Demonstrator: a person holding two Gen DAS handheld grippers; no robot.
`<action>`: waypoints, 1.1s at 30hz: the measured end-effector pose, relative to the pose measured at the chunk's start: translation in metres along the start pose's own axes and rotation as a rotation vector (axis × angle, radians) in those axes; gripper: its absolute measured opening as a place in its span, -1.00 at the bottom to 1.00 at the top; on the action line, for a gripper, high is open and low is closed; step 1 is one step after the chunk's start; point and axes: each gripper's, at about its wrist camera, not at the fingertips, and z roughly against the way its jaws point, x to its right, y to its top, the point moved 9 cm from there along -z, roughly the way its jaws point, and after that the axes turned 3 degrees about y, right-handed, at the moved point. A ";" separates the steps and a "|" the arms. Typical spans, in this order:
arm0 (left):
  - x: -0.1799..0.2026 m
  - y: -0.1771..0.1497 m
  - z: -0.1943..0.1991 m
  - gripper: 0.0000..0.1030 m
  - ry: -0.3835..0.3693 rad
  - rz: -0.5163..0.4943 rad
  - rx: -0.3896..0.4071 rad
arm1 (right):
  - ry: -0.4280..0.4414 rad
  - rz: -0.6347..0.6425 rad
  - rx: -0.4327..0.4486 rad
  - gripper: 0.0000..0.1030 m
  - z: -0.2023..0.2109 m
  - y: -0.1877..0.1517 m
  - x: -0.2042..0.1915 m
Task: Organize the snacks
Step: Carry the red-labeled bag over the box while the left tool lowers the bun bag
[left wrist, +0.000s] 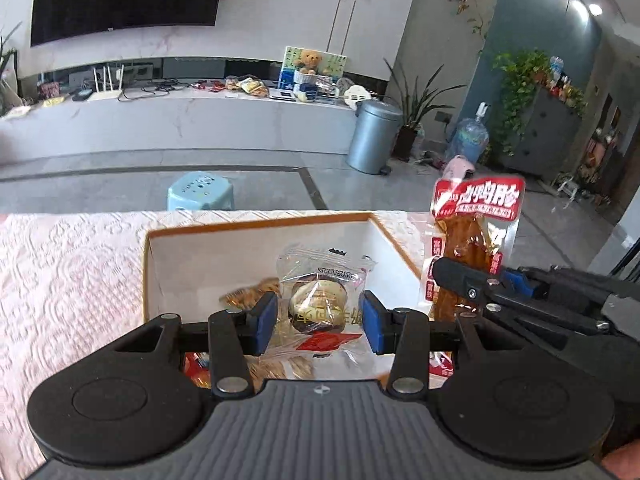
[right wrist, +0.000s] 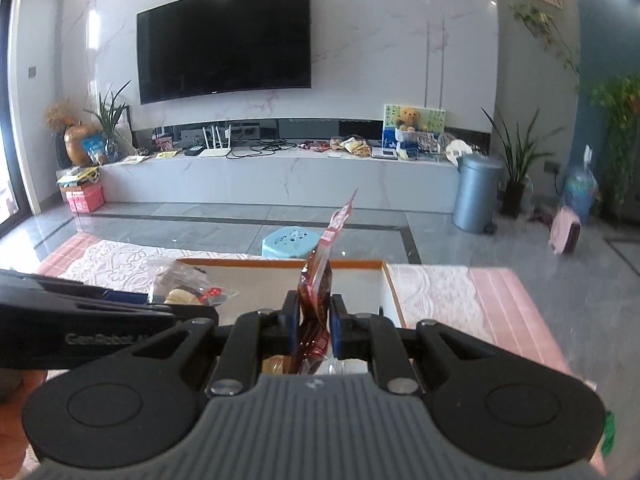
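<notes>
Above the white box on the surface, the left claw pinches a wrapped cake while the right claw, just beside it, clamps an upright red stick pack.

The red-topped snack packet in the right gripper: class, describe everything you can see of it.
The red-topped snack packet is a long clear plastic pouch with a red header printed in white characters and a torn-looking top edge. Brown sticks show through the film. It stands nearly upright, pinched low down between the right gripper's blue-padded fingers, above the white box with an orange rim. Only those fingers touch it.
</notes>
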 end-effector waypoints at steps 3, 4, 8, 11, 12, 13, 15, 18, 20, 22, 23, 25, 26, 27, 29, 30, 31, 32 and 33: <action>-0.003 0.003 -0.021 -0.03 0.040 -0.015 -0.008 | 0.008 0.055 0.004 -0.78 -0.020 0.005 -0.004; -0.005 0.003 -0.025 -0.03 0.046 -0.016 -0.011 | 0.000 0.075 -0.004 -0.78 -0.030 0.005 -0.005; -0.017 -0.004 -0.049 -0.03 0.041 -0.005 -0.052 | -0.008 0.116 -0.068 -0.78 -0.067 -0.003 -0.001; -0.027 -0.012 -0.065 -0.03 0.055 0.009 -0.089 | -0.003 0.139 -0.118 -0.78 -0.091 -0.011 0.000; -0.030 -0.014 -0.069 -0.03 0.057 0.015 -0.102 | 0.004 0.143 -0.140 -0.78 -0.100 -0.016 0.000; -0.032 -0.017 -0.073 -0.03 0.056 0.018 -0.118 | 0.006 0.145 -0.158 -0.78 -0.108 -0.019 0.000; -0.035 -0.022 -0.079 -0.03 0.055 0.017 -0.137 | 0.010 0.159 -0.192 -0.78 -0.123 -0.024 0.000; -0.040 -0.029 -0.089 -0.03 0.053 0.019 -0.164 | 0.004 0.188 -0.231 -0.78 -0.141 -0.031 0.000; -0.044 -0.035 -0.097 -0.03 0.039 0.042 -0.193 | 0.003 0.200 -0.253 -0.78 -0.152 -0.035 0.000; -0.048 -0.039 -0.103 -0.03 0.044 0.045 -0.208 | 0.001 0.207 -0.276 -0.78 -0.161 -0.040 0.000; -0.049 -0.041 -0.104 -0.03 0.049 0.039 -0.209 | 0.000 0.214 -0.285 -0.78 -0.164 -0.042 0.001; -0.050 -0.041 -0.107 -0.03 0.069 0.023 -0.207 | -0.003 0.228 -0.305 -0.78 -0.174 -0.046 0.002; -0.051 -0.041 -0.107 -0.02 0.073 0.016 -0.204 | -0.002 0.231 -0.313 -0.78 -0.174 -0.050 0.000; -0.050 -0.041 -0.107 -0.02 0.069 0.015 -0.204 | 0.004 0.234 -0.326 -0.78 -0.178 -0.053 0.000; -0.051 -0.042 -0.106 -0.02 0.064 0.015 -0.203 | 0.015 0.243 -0.342 -0.78 -0.181 -0.058 -0.003; -0.052 -0.042 -0.106 -0.02 0.061 0.012 -0.200 | 0.013 0.247 -0.349 -0.78 -0.184 -0.059 -0.003; -0.052 -0.042 -0.107 -0.01 0.058 0.011 -0.196 | 0.008 0.249 -0.356 -0.77 -0.186 -0.061 -0.003; -0.052 -0.042 -0.106 0.00 0.056 0.012 -0.193 | 0.005 0.250 -0.363 -0.77 -0.188 -0.063 -0.003; -0.051 -0.040 -0.108 0.00 0.053 0.016 -0.190 | 0.004 0.249 -0.367 -0.77 -0.189 -0.063 -0.002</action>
